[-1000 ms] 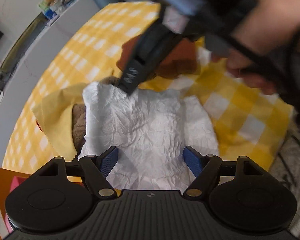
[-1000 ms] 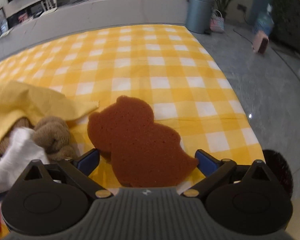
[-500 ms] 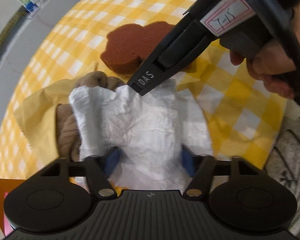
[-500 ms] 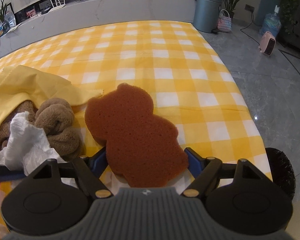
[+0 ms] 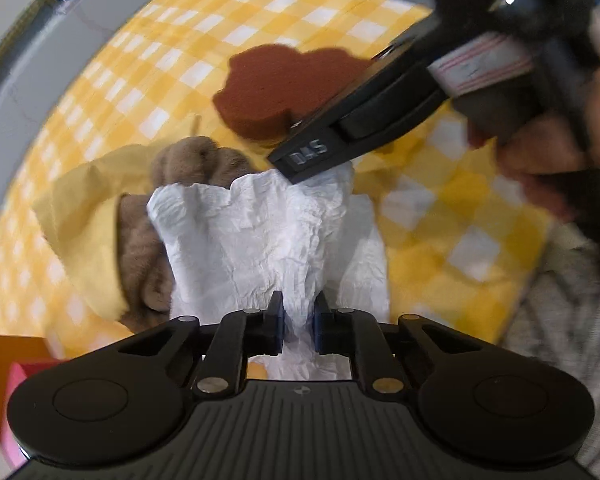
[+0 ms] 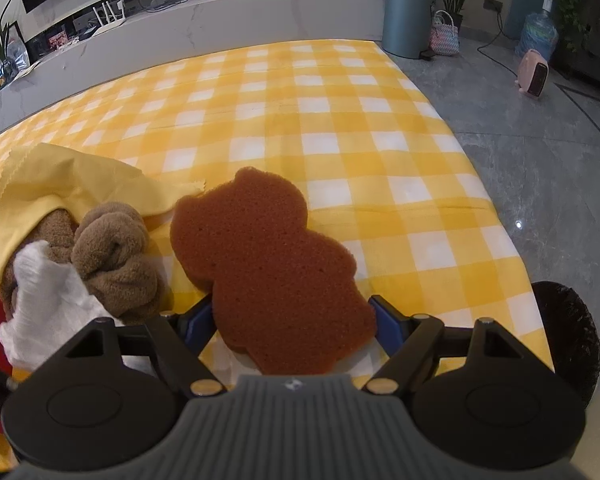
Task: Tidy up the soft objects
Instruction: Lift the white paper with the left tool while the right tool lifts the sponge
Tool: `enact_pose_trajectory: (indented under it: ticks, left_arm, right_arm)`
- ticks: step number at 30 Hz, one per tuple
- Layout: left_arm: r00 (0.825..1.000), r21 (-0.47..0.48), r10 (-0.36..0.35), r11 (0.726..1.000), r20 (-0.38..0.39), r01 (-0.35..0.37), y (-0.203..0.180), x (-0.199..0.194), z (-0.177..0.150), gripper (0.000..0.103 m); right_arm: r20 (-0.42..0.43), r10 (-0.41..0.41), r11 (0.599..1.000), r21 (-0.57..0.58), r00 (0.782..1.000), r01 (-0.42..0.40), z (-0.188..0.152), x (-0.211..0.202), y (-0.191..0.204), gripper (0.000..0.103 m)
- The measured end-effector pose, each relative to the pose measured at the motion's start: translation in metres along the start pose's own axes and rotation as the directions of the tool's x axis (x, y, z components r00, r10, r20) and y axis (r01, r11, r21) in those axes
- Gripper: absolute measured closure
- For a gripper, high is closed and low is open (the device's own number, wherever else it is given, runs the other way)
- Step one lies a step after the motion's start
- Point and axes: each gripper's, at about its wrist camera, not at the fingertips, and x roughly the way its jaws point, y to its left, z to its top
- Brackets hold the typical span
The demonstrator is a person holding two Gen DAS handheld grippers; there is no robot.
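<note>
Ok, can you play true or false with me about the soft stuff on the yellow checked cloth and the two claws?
1. The left claw is pinching the white tissue. True; its jaws have just been closing and the tissue is bunched between them.
2. The brown sponge is shaped like a star. False; it looks like a little bear.
3. The right claw has the sponge between its fingers. True; its blue pads sit on either side of the sponge's near end.
4. The fuzzy brown towel lies on top of the sponge. False; it lies beside it, partly under a yellow cloth.
5. The tablecloth is blue. False; it is yellow and white checked.
</note>
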Motion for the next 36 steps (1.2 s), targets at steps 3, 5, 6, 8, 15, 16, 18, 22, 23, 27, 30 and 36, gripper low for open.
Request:
enact_pose_trajectory:
  ticks: [3,5,6,8,15,16,18,22,23,27,30,36]
  left_arm:
    - [0.992,0.038,-0.123,0.992,0.003,0.122,0.001,-0.001,-0.003,0.084]
    - [0.995,0.053,-0.104,0.993,0.0,0.104,0.002,0.005,-0.004,0.065]
    - [0.997,0.043,-0.083,0.996,-0.003,0.083,0.004,0.009,-0.004,0.063]
    - [0.997,0.01,-0.071,0.997,-0.01,0.071,0.01,0.015,-0.003,0.042]
    - [0.992,-0.061,-0.122,0.991,-0.033,0.12,0.033,0.023,0.004,0.014]
    - [0.992,-0.051,-0.123,0.991,-0.039,0.121,0.034,0.027,0.005,0.013]
    - [0.992,-0.02,-0.112,0.994,-0.051,0.111,0.034,0.036,0.007,0.01]
    - [0.994,0.011,-0.094,0.995,-0.055,0.095,0.023,0.043,0.008,0.0]
    - [0.995,0.015,-0.088,0.996,-0.054,0.089,0.021,0.045,0.009,0.0]
    - [0.989,-0.009,-0.131,0.991,-0.066,0.13,0.024,0.048,0.01,0.0]
    - [0.989,0.009,-0.139,0.99,-0.039,0.14,0.025,0.044,0.006,0.024]
    - [0.984,0.026,-0.176,0.984,-0.021,0.176,0.023,0.039,0.0,0.065]
  right_arm:
    - [-0.003,-0.002,1.0,-0.004,1.0,0.002,-0.001,-0.001,0.001,0.025]
    - [-0.004,-0.002,1.0,-0.001,1.0,0.002,-0.001,-0.001,0.001,0.025]
    - [-0.005,-0.003,1.0,0.0,1.0,0.003,-0.001,-0.001,0.001,0.025]
    - [-0.005,-0.003,1.0,0.0,1.0,0.003,-0.001,-0.001,0.001,0.025]
    - [-0.01,-0.01,1.0,-0.008,1.0,0.01,0.0,0.001,0.002,0.025]
    - [-0.01,-0.01,1.0,-0.009,1.0,0.01,-0.001,0.001,0.002,0.025]
    - [-0.011,-0.011,1.0,-0.009,1.0,0.011,-0.001,0.001,0.003,0.025]
    - [-0.011,-0.01,1.0,-0.01,1.0,0.01,-0.001,0.001,0.003,0.025]
    - [-0.011,-0.011,1.0,-0.01,1.0,0.011,-0.001,0.001,0.003,0.025]
    - [-0.008,-0.009,1.0,-0.007,1.0,0.009,-0.002,0.0,0.002,0.025]
    - [0.0,0.023,0.999,0.022,1.0,-0.023,-0.003,-0.004,-0.002,0.026]
    - [0.006,-0.033,0.999,0.009,0.999,0.033,-0.008,-0.014,-0.002,0.027]
